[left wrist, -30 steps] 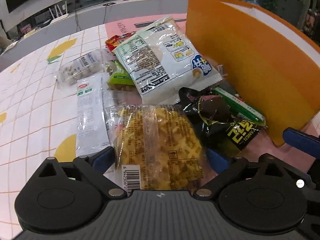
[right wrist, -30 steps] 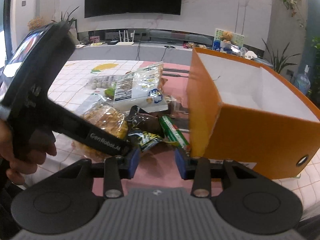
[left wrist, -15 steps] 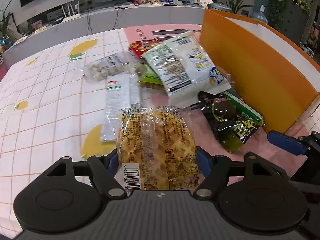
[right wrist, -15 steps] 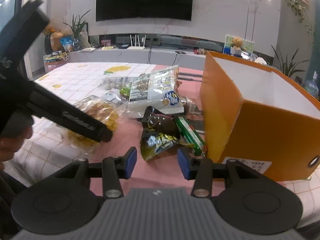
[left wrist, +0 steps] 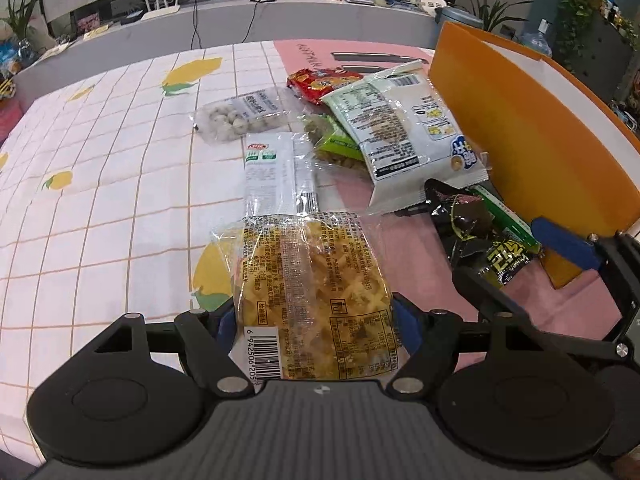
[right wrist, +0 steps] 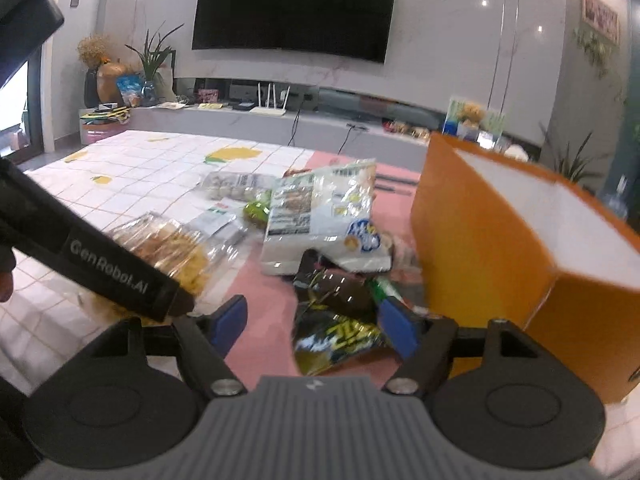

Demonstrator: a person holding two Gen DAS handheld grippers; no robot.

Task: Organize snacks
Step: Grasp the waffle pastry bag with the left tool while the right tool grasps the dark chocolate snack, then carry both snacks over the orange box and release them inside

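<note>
Left gripper [left wrist: 314,326] clenched on waffle packet [left wrist: 316,292], lifted just left of orange box [left wrist: 532,152]. Right gripper [right wrist: 312,326] spread, empty, over dark snack bag [right wrist: 336,320] beside that box.

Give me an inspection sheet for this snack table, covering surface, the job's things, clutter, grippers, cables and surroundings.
Surface: checked tablecloth with lemon prints, pink mat beside it.
Job's things: waffle packet held off the pile; white chip bag, black packet, green stick pack, red packet, bag of white balls, flat white sachet and green nut bag heaped beside the orange box, whose visible inside looks empty.
Clutter: nothing seen.
Grippers: left gripper jaws closed on the waffle packet; right gripper jaws open above the black packet, holding nothing.
Cables: two black cords hang from the grey counter.
Surroundings: wall television, router, houseplants.
</note>
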